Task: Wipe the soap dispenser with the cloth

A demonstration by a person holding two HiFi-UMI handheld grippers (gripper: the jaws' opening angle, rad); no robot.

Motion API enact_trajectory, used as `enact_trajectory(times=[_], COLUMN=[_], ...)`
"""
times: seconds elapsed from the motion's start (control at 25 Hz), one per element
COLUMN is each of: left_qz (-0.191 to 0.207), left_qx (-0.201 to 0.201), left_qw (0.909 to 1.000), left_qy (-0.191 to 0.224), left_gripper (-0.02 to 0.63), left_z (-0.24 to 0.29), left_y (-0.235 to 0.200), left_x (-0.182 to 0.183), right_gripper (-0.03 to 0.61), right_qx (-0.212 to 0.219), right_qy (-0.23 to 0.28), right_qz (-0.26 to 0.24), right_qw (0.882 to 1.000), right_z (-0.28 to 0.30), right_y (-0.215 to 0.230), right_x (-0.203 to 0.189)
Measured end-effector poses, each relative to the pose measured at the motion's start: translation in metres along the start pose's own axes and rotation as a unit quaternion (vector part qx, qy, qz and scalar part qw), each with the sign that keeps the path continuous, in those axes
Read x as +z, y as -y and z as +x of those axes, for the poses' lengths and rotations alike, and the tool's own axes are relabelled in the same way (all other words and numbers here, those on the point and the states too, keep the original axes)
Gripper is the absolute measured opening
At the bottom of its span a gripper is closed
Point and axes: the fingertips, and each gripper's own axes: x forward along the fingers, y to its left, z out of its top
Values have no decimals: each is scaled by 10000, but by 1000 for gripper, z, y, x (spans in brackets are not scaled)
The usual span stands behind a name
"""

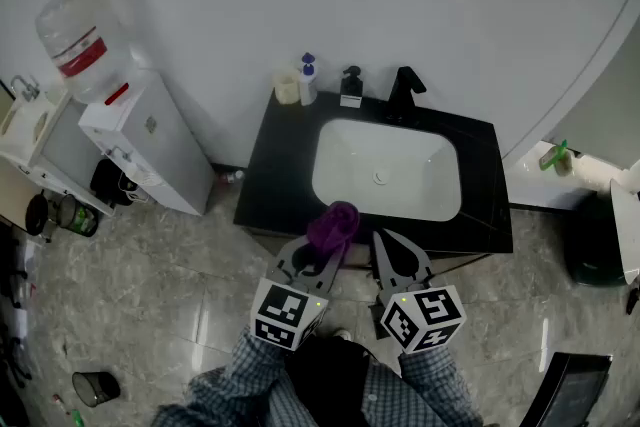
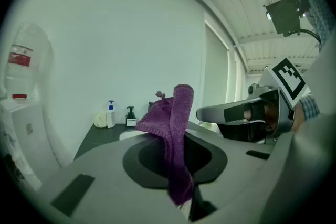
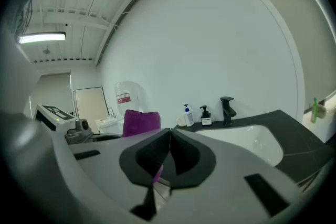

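Left tongs (image 1: 322, 257) of ours are clamped on the purple cloth (image 1: 335, 223), held over the near edge of the black desk (image 1: 280, 165). Our right tongs (image 3: 169, 131) are closed on nothing, just to the right. We see the soap dispenser (image 1: 351, 87) at the far edge, left of the faucet (image 1: 403, 92), well apart from the cloth.

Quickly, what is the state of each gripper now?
Left gripper: closed on the purple cloth.
Right gripper: closed, holding nothing.
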Motion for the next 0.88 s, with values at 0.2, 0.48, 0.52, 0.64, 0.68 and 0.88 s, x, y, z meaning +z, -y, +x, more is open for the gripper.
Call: enact_trajectory(times=[0.2, 0.48, 0.52, 0.64, 0.68, 0.88], left_qz=[13, 12, 16, 12, 9, -17], left_qx=[-3, -13, -12, 8, 14, 45], left_qw=[10000, 10000, 10000, 10000, 10000, 10000], left_qy=[42, 40, 51, 56, 52, 38], left_gripper=[57, 57, 57, 57, 57, 57], left_z=[0, 0, 0, 0, 1, 2], left_y=[0, -1, -1, -2, -2, -2], left_x=[3, 2, 3, 4, 4, 3], right_gripper=[18, 18, 18, 18, 18, 18], right_qx=[5, 16, 18, 21, 19, 43], right_qy=[2, -4, -5, -3, -3, -14], right_qz=[-13, -1, 1, 22, 34, 60], right_qw=[10000, 10000, 10000, 10000, 10000, 10000], right_z=[0, 2, 2, 2, 3, 4], right_y=[0, -2, -2, -1, -1, 1], right_x=[0, 0, -1, -1, 0, -1])
